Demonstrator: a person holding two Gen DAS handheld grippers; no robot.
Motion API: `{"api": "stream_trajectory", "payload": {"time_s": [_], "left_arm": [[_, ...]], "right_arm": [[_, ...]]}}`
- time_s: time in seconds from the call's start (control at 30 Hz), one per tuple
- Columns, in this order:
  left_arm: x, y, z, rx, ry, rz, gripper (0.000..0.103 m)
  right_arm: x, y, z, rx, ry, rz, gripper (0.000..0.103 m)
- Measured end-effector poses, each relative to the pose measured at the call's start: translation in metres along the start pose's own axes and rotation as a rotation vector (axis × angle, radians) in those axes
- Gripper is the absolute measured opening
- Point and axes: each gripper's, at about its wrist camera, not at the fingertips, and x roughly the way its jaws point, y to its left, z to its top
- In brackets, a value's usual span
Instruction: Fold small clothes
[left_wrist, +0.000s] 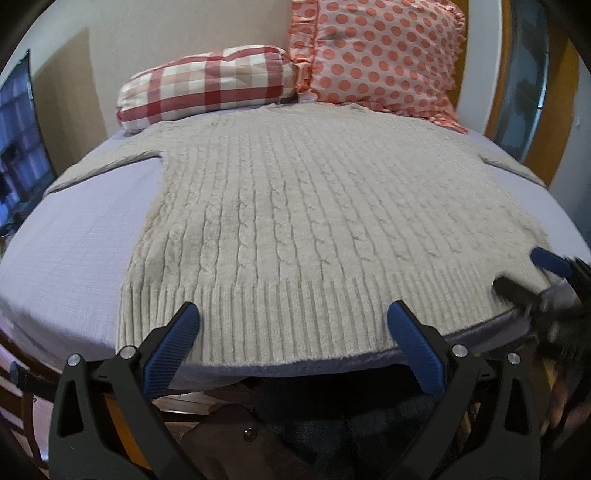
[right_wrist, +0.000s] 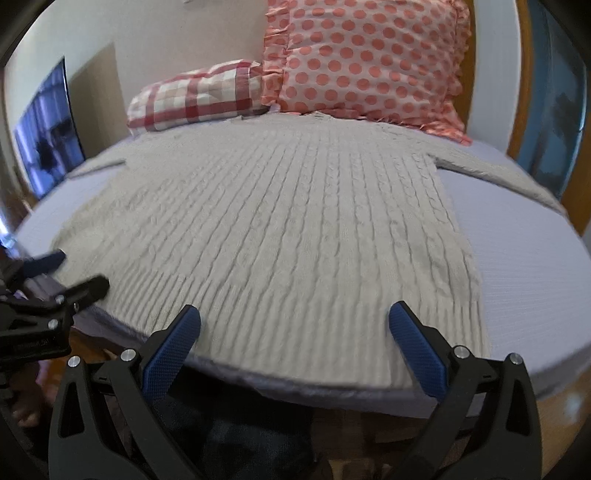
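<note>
A cream cable-knit sweater (left_wrist: 295, 206) lies flat on a lavender bed (left_wrist: 74, 251), hem toward me, both sleeves spread outward. It also shows in the right wrist view (right_wrist: 280, 221). My left gripper (left_wrist: 293, 314) is open, its fingers just over the ribbed hem near the left half. My right gripper (right_wrist: 294, 314) is open over the hem's right half. The right gripper also appears at the right edge of the left wrist view (left_wrist: 524, 273), open, and the left gripper at the left edge of the right wrist view (right_wrist: 79, 271), open. Nothing is held.
A red checked pillow (left_wrist: 207, 85) and a pink polka-dot pillow (left_wrist: 380, 51) stand at the head of the bed against the wall. A TV screen (left_wrist: 18, 147) is at the far left. The bed's (right_wrist: 524, 280) near edge lies under the hem.
</note>
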Motion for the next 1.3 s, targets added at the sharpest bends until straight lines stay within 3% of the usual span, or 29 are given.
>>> {"api": "stream_trajectory", "payload": {"time_s": [0.1, 0.23, 0.37, 0.43, 0.53, 0.7, 0.87, 0.93, 1.03, 1.17, 1.3], "left_arm": [[-0.004, 0.014, 0.013, -0.039, -0.02, -0.063, 0.101], [-0.01, 0.042, 0.035, -0.118, -0.078, -0.109, 0.101], [-0.006, 0.059, 0.057, -0.147, -0.113, -0.085, 0.101], [0.001, 0.065, 0.069, -0.15, -0.117, -0.054, 0.101], [0.009, 0.072, 0.078, -0.164, -0.112, -0.055, 0.101], [0.022, 0.085, 0.086, -0.213, -0.097, -0.101, 0.101], [0.032, 0.089, 0.094, -0.227, -0.091, -0.1, 0.101], [0.034, 0.091, 0.096, -0.229, -0.094, -0.094, 0.101], [0.033, 0.097, 0.097, -0.237, -0.101, -0.083, 0.101], [0.03, 0.114, 0.097, -0.258, -0.121, -0.049, 0.101], [0.027, 0.137, 0.097, -0.309, -0.131, -0.016, 0.101]], "right_arm": [[-0.007, -0.052, 0.032, 0.113, -0.026, 0.004, 0.102], [-0.017, -0.166, 0.079, 0.37, -0.081, -0.044, 0.102], [-0.003, -0.285, 0.115, 0.647, -0.106, -0.116, 0.102], [0.012, -0.329, 0.121, 0.748, -0.09, -0.18, 0.081], [0.039, -0.392, 0.121, 0.942, -0.064, -0.224, 0.064], [0.063, -0.452, 0.11, 1.159, -0.072, -0.286, 0.052], [0.062, -0.477, 0.103, 1.237, -0.165, -0.291, 0.045], [0.065, -0.483, 0.098, 1.254, -0.18, -0.308, 0.01], [0.062, -0.477, 0.099, 1.238, -0.245, -0.278, 0.009], [0.044, -0.415, 0.168, 0.916, -0.312, -0.289, 0.009], [0.039, -0.295, 0.245, 0.61, -0.357, -0.126, 0.009]]}}
